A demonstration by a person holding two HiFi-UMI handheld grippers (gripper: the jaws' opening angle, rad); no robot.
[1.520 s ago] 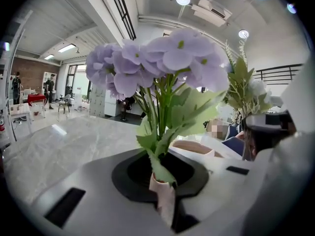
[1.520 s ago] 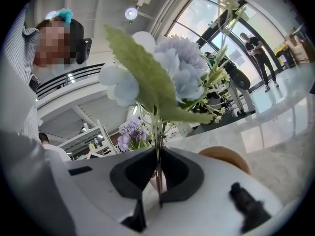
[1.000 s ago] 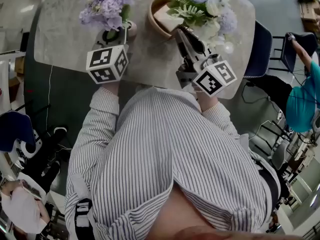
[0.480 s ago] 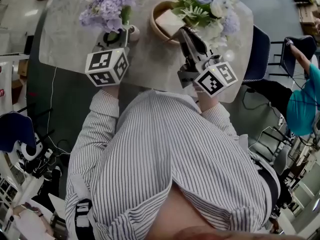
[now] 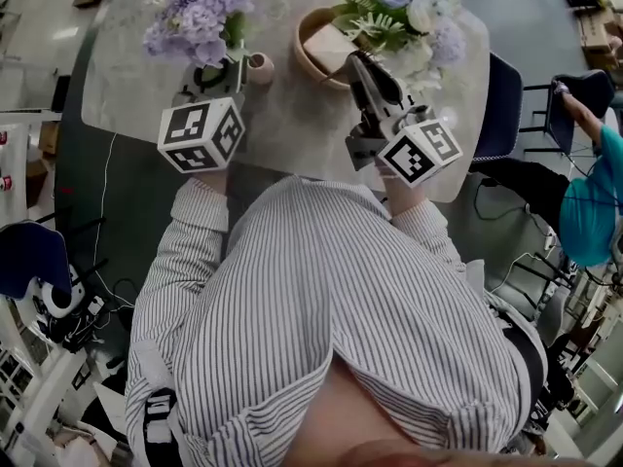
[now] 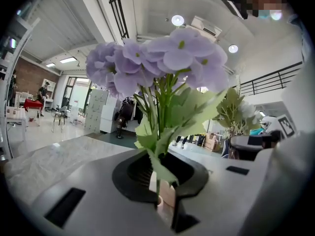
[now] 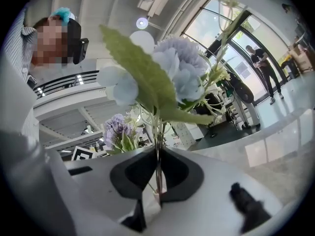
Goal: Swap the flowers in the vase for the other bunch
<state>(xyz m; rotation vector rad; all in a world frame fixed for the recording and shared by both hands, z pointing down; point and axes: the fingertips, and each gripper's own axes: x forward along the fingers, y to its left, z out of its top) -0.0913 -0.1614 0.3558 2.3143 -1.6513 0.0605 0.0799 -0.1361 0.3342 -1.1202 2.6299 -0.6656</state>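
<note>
Now, taking the small pink vase (image 5: 259, 67) on the marble worktop (image 5: 282, 115) as the mark: in the head view the left gripper (image 5: 216, 76) sits just left of the vase, with the purple bunch (image 5: 200, 16) spreading above it, further to the left. That view hides the jaws under the gripper's body and marker cube. The left gripper view settles it: the jaws of the left gripper (image 6: 160, 181) are pressed together on the green stems of the purple bunch (image 6: 157, 63), whose leaves and blooms rise straight up from the pinch. Only the head view shows the vase standing upright on its own, beside the bunch and not under it.

Right of the vase a round brown bowl (image 5: 304, 52) holds a tan card. Further right, the right gripper (image 5: 356, 62) reaches over the bowl's near rim, and the mixed bunch (image 5: 399, 13) of blue, white and lilac flowers with fern leaves lies beyond it. The right gripper view shows its jaws closed tight on the thin stems of the mixed bunch (image 7: 172, 73), gripped at the right gripper (image 7: 158, 181). It also catches the purple bunch (image 7: 117, 129) in the background. The head view alone shows the person's striped shirt (image 5: 331, 300) filling the foreground.
</note>
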